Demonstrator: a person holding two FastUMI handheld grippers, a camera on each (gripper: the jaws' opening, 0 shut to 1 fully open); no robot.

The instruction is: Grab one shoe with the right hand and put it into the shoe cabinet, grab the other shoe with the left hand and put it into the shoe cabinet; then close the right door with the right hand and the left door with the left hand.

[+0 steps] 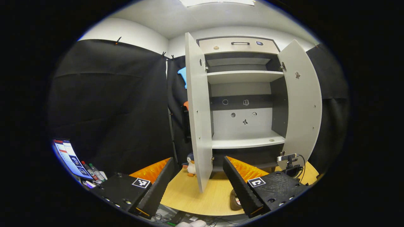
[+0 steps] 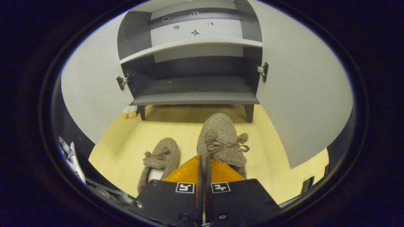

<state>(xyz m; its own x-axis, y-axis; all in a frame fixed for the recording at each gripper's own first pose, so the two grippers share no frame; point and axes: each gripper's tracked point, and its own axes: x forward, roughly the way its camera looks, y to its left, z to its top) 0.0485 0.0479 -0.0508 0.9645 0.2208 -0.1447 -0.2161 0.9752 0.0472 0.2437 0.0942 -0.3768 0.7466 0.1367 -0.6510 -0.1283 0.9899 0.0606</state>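
In the left gripper view I see my left gripper [image 1: 199, 186] with its fingers spread wide, and nothing sits between them. Straight ahead of it stands the cabinet [image 1: 243, 94] with both doors swung out: the left door [image 1: 197, 110] rises just past the gap between the fingers, and the right door [image 1: 301, 101] stands beyond the right finger. The shelves inside are bare. Only a small brown part of one shoe [image 1: 235, 200] shows in this view, on the floor [image 1: 195, 195] close against the inner side of the right finger. A penguin toy [image 1: 190, 165] stands on the floor beside the foot of the left door, ahead of the left finger. Far to the left there is a screen [image 1: 69, 157] with some bottles [image 1: 93, 171] beside it.

The right gripper view gives me what the other view does not: both shoes in full. My right gripper [image 2: 203, 167] has its fingers pressed together at the heel of the right shoe [image 2: 221, 138], which points toward the cabinet; I cannot tell how much of the shoe is pinched. The left shoe [image 2: 159, 160] lies to the left of the gripper, on the floor. Ahead, the bottom shelf [image 2: 195, 90] is open and bare.
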